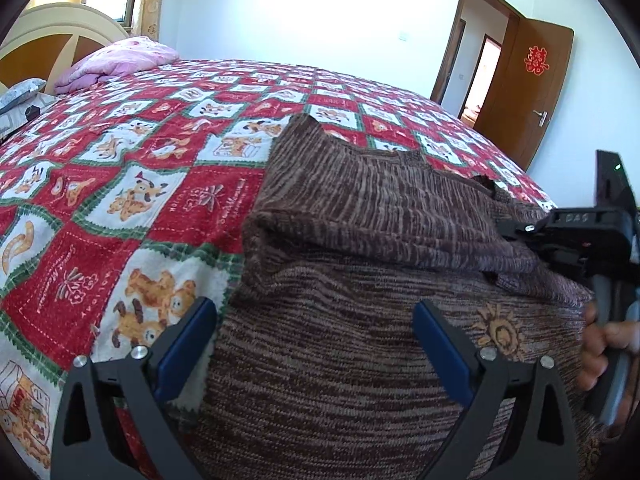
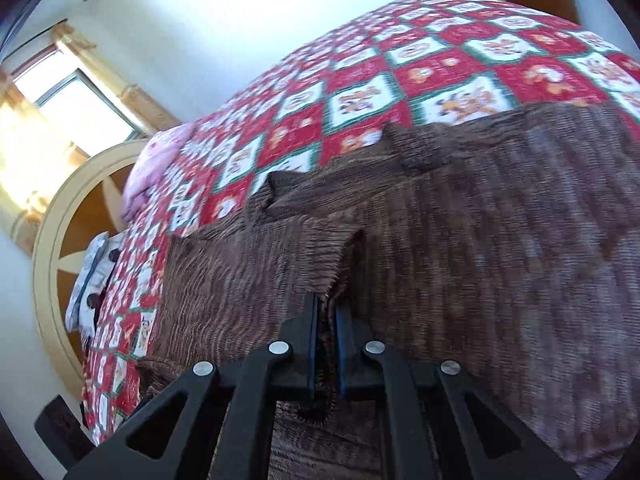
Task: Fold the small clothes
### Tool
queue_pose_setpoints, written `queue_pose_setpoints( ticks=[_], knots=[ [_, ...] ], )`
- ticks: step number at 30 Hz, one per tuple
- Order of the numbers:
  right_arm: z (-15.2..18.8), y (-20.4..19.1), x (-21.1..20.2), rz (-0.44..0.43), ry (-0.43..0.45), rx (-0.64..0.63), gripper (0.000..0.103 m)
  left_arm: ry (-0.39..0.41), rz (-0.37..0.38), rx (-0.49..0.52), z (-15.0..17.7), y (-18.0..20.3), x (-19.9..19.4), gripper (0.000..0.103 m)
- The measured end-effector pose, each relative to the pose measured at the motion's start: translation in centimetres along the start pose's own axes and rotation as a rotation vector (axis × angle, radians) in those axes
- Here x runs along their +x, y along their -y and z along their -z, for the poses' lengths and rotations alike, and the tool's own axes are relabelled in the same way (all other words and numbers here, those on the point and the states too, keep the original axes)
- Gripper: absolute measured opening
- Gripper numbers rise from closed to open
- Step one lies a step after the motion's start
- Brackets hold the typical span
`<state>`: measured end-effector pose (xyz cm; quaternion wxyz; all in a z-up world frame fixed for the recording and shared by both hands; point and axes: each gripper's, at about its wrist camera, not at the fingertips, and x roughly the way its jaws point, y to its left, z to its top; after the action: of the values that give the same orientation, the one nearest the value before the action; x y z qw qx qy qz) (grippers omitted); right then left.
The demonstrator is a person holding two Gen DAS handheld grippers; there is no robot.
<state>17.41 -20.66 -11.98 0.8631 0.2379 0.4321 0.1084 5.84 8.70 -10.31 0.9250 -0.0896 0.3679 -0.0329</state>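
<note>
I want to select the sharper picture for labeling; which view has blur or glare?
Left wrist view: sharp on the brown knit garment, though the far wall is overexposed. Right wrist view: motion blur smears the garment and quilt; the window glares.

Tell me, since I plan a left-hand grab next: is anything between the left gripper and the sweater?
Nothing visible. The left gripper hangs open right over the sweater, bare knit between its fingers. The right gripper already pinches a fold of it, off to the right side.
</note>
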Motion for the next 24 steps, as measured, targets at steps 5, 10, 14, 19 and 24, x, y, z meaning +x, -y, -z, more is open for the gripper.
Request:
queue_pose_setpoints(
  ticks=[5, 10, 14, 19, 24],
  knots=[
    [1.0, -1.3, -4.9, 0.085, 0.121, -0.069, 0.009, 0.001, 0.005, 0.001, 0.0, -0.1, 0.0, 0.102],
    [3.1, -6.6, -4.2, 0.033, 0.068, -0.285, 0.008, 0.009, 0.006, 0.003, 0.1, 0.0, -0.1, 0.103],
    [4.1, -6.5, -0.3, 0.074, -0.104, -0.361, 0.009, 0.009, 0.013, -0.002, 0.1, -0.1, -0.1, 0.103],
    [5.7, -4.7, -2.7, 0.065, -0.119, -0.298, 0.008, 0.006, 0.011, 0.000, 0.1, 0.0, 0.0, 0.103],
    [8.6, -3.3, -5.2, 0.140, -0.127, -0.289, 0.010, 0.001, 0.012, -0.001, 0.0, -0.1, 0.1, 0.103]
  ],
)
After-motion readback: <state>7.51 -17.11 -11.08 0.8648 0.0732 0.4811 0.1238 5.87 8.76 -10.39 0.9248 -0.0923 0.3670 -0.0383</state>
